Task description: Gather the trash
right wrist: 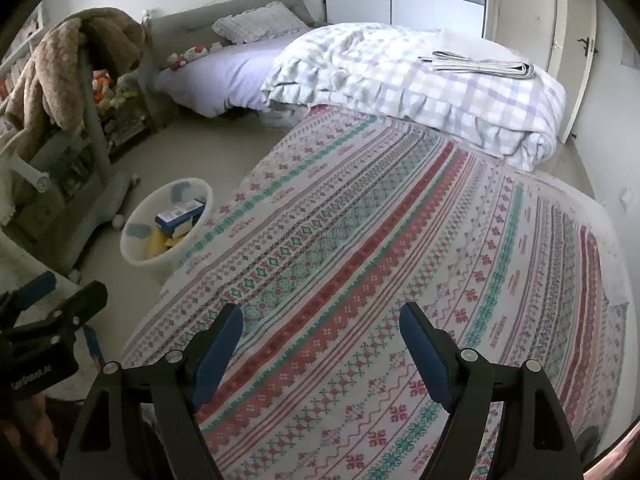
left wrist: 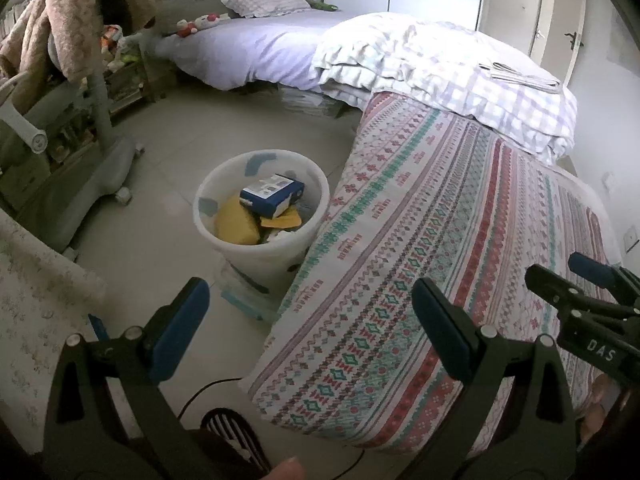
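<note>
A white bin (left wrist: 224, 236) stands on the floor against the edge of the patterned bed (left wrist: 440, 240). It holds a blue box (left wrist: 272, 194) and yellow packets (left wrist: 236, 222). My left gripper (left wrist: 310, 300) hangs open above the bed edge, near the bin, with nothing between its fingers. A clear wrapper with blue trim (left wrist: 244, 298) lies on the floor at the bin's foot. My right gripper (right wrist: 320, 316) is open and empty over the patterned sheet (right wrist: 360, 240). In the right wrist view the bin (right wrist: 138, 254) sits at the left. A folded newspaper (right wrist: 480, 65) rests on the checked quilt (right wrist: 420, 96).
A grey wheeled chair (left wrist: 100, 160) draped with a brown blanket (left wrist: 72, 12) stands left of the bin. A second bed (left wrist: 248, 48) with a pillow and soft toys lies behind. A black cable (left wrist: 208, 388) runs across the floor. A door (left wrist: 536, 20) is at the back right.
</note>
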Action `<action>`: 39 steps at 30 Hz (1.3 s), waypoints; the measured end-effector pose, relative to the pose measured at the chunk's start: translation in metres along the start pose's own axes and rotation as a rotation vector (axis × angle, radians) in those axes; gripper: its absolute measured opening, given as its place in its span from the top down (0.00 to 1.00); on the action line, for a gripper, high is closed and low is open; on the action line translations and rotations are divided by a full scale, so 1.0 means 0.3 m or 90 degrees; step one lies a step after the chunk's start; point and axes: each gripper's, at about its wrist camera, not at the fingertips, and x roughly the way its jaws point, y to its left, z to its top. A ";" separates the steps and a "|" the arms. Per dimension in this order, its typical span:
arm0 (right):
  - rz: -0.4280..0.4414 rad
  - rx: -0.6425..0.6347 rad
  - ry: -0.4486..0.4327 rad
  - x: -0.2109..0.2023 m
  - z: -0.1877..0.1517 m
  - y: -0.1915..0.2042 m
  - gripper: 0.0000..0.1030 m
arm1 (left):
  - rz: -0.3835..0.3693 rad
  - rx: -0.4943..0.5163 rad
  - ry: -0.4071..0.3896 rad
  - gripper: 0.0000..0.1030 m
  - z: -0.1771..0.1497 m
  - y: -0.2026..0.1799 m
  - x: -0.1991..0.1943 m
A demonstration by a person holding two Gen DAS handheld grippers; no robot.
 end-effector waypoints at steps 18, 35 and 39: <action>-0.008 -0.005 0.000 0.005 -0.011 0.007 0.20 | -0.008 0.005 -0.002 0.02 0.000 -0.014 -0.003; -0.007 -0.003 0.004 0.011 -0.013 0.011 0.20 | -0.014 0.004 -0.001 0.02 -0.002 -0.008 -0.005; -0.007 -0.001 0.002 0.009 -0.013 0.011 0.20 | -0.015 0.004 -0.001 0.02 -0.001 -0.009 -0.006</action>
